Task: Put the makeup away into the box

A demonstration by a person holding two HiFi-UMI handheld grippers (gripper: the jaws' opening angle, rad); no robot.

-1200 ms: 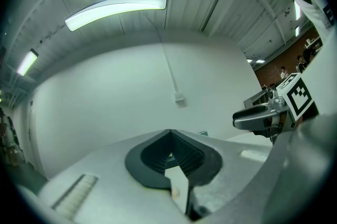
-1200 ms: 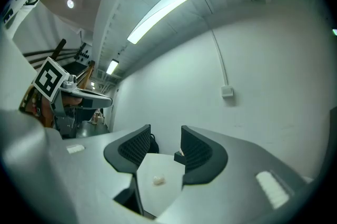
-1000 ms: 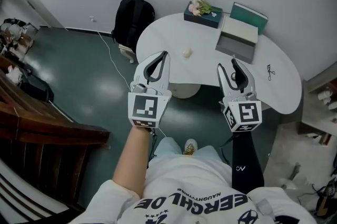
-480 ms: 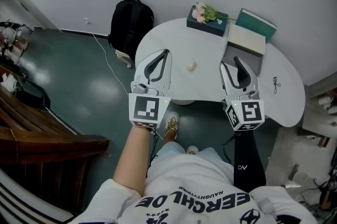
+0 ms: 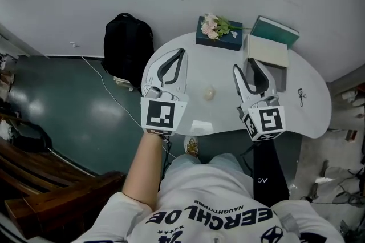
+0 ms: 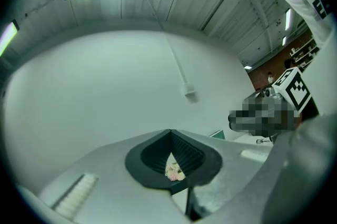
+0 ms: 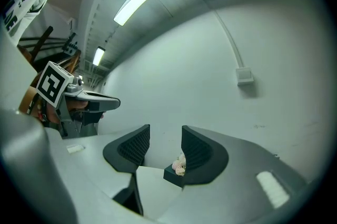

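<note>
A: Two grippers, and neither carries anything, correct?

B: Correct. The left gripper (image 5: pixel 181 52) has its jaws pressed together at the tips, on nothing. The right gripper (image 5: pixel 243 65) has its jaws spread with only air between them. Both point level over the white table (image 5: pixel 197 65).

A: Where's the makeup?

B: The one makeup piece (image 5: pixel 209 93) I can pick out is small, pale and roundish — a puff or sponge, I'd guess. It lies on the table between the two grippers, near the front edge. The box (image 5: pixel 268 52) sits at the back right, beyond the right gripper; it is pale with a teal part behind it.

A: How should the pickup go?

B: I'd use the right gripper, since it's already spread and nearer the box. Tip it down, set a jaw on either side of the piece, then close gently — it looks soft and could squash or roll. Carry it clear of the dark case with flowers (image 5: pixel 218 33) and the scissors (image 5: pixel 301 97).
</note>
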